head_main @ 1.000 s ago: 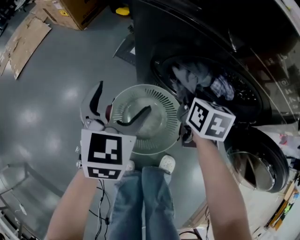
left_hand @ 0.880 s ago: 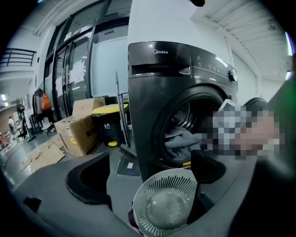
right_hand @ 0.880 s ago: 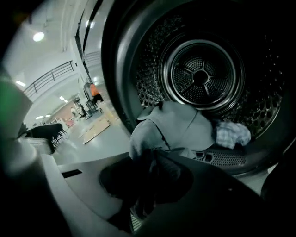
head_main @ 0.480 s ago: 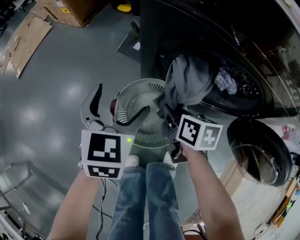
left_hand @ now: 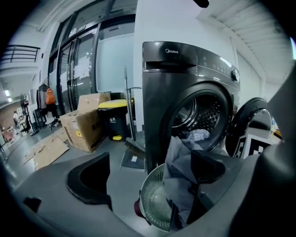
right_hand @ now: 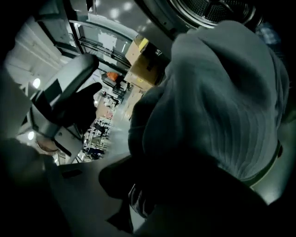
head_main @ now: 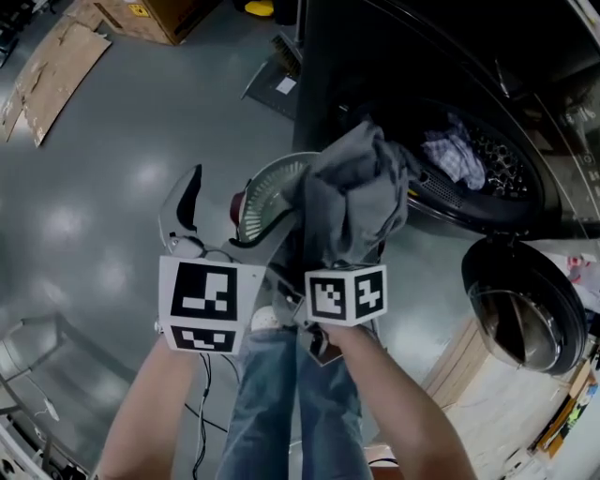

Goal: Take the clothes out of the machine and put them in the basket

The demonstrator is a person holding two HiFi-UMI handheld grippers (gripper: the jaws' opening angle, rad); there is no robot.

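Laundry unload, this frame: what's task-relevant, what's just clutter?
Job in hand:
- grey garment, lifted over the basket
- basket
- washing machine, door open
- checked cloth, still in the drum

Lying about:
- cardboard box
- flattened cardboard
- yellow-lidded bin

Garment (head_main: 352, 202): plain grey. Basket (head_main: 267, 187): pale greenish white, slotted wall. Machine (left_hand: 185, 78): dark grey, with a perforated drum. Cloth (head_main: 455, 155) in the drum: blue-and-white check. Floor (head_main: 112, 187): glossy grey. Cardboard (head_main: 56, 80), far left: brown. Jeans (head_main: 291, 403): blue.
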